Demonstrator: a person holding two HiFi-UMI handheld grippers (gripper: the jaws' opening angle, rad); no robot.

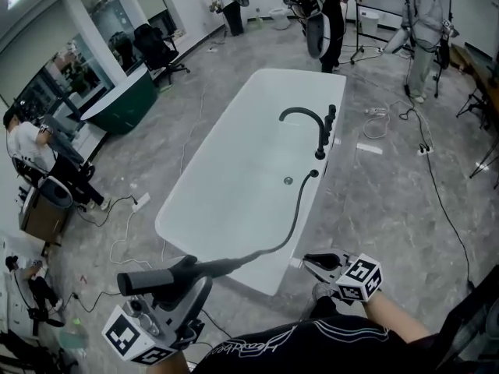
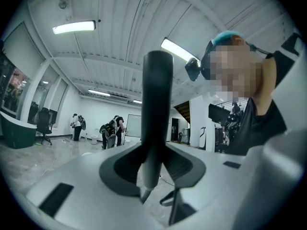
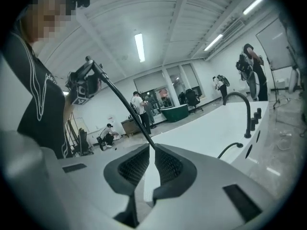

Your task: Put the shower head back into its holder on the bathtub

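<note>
— What's closest to us?

— The left claw (image 1: 187,275), low down by the person's waist. Its jaws are clamped on the slim black stick-shaped shower head (image 1: 148,280). From above the head lies roughly level. In the left gripper view it stands upright between the pads.

— And the other one?

— The right claw (image 1: 310,262) is just to the right, by the near corner of the tub. Its jaws are pressed together with nothing between them.

— Where does the hose go?

— The black flexible hose (image 1: 296,216) leaves the shower head and sags over the near end of the white oval freestanding bathtub (image 1: 234,178). It passes just beyond the right claw's tips. Whether it touches them, I can't tell. Then it climbs to a socket on the tub's right rim.

— And further along that rim?

— A black arched tap (image 1: 308,119) with short black upright fittings (image 1: 330,123) beside it. The shower head is well apart from them.

— Beyond the tub?

— Grey marbled floor (image 1: 390,209) with cables trailing across it, and people (image 1: 425,29) standing with gear at the far wall.
</note>
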